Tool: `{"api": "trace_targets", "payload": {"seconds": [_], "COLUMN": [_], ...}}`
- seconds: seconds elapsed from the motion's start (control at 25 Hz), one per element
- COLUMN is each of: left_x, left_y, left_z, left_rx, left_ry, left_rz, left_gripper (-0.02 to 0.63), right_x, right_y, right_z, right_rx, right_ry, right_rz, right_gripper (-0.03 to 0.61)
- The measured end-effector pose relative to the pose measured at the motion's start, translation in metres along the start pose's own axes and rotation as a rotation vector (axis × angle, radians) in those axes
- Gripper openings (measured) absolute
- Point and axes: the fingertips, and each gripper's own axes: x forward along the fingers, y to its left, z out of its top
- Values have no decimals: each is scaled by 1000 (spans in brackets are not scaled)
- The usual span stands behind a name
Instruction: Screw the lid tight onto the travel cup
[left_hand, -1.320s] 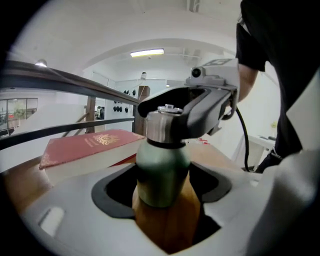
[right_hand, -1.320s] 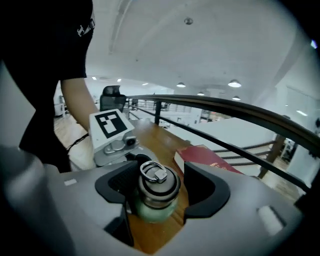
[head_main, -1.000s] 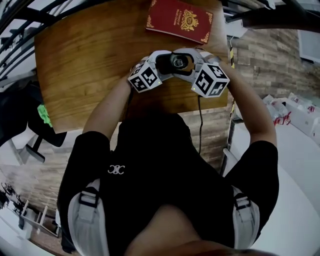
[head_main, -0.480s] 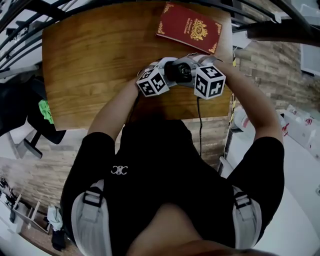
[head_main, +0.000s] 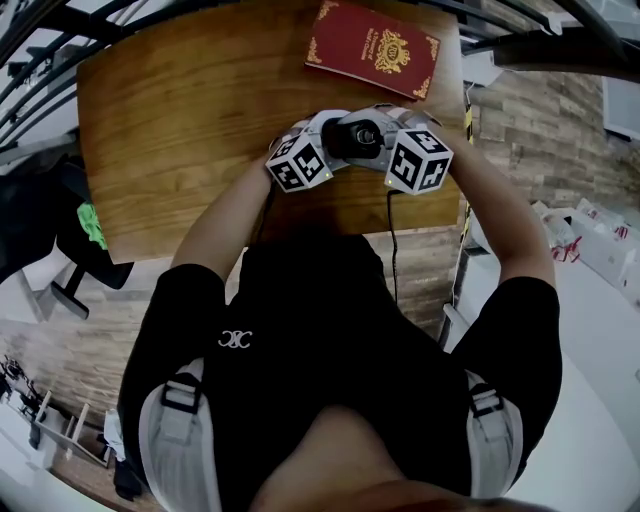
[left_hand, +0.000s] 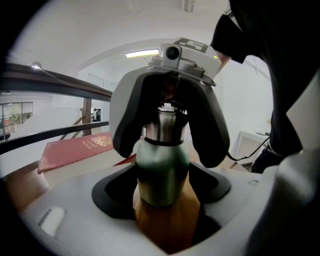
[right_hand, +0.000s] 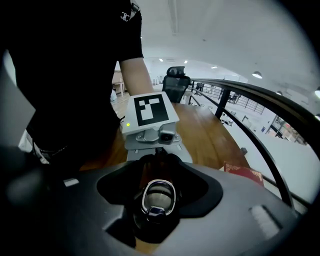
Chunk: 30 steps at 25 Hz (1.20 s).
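Steadying the travel cup (left_hand: 162, 170) at the table's (head_main: 180, 130) near right edge in the clamped left gripper (left_hand: 162, 202), seat the right gripper (right_hand: 159, 202), its parted jaws having just been closing round the lid (right_hand: 158, 190), squarely before twisting.

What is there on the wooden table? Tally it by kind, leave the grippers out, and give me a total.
Travel cup: 1
Lid, sitting on the cup's top: 1
Red booklet: 1
Total: 3
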Motion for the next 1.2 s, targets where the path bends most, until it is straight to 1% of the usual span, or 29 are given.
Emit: {"api": "trace_targets", "payload": {"seconds": [0.08, 0.16, 0.4, 0.52, 0.68, 0.8, 0.92, 1.08, 1.2], "left_x": [0, 0, 0, 0, 0, 1, 1, 1, 1], "left_y": [0, 0, 1, 1, 1, 2, 2, 3, 2], "left_z": [0, 0, -1, -2, -3, -3, -3, -2, -3], "left_rx": [0, 0, -3, -8, -20, -22, -22, -24, -30], "left_ry": [0, 0, 3, 10, 13, 13, 16, 14, 11], "left_rz": [3, 6, 24, 30, 39, 47, 50, 54, 58], "left_gripper": [377, 377, 377, 377, 377, 379, 377, 378, 377], "right_x": [-1, -4, -27, -34, -45, -55, -62, -67, -68], "right_y": [-5, -12, -44, -52, -61, -68, -71, -73, -73], "right_z": [3, 5, 18, 14, 8, 1, -5, -13, -19], "right_rx": [52, 121, 331, 396, 487, 563, 617, 687, 755], "right_ry": [-46, -109, -313, -372, -404, -438, -423, -372, -356], "right_rz": [-59, -139, -464, -604, -787, -947, -1082, -1211, -1263], "right_gripper": [235, 235, 235, 235, 235, 235, 235, 236, 236]}}
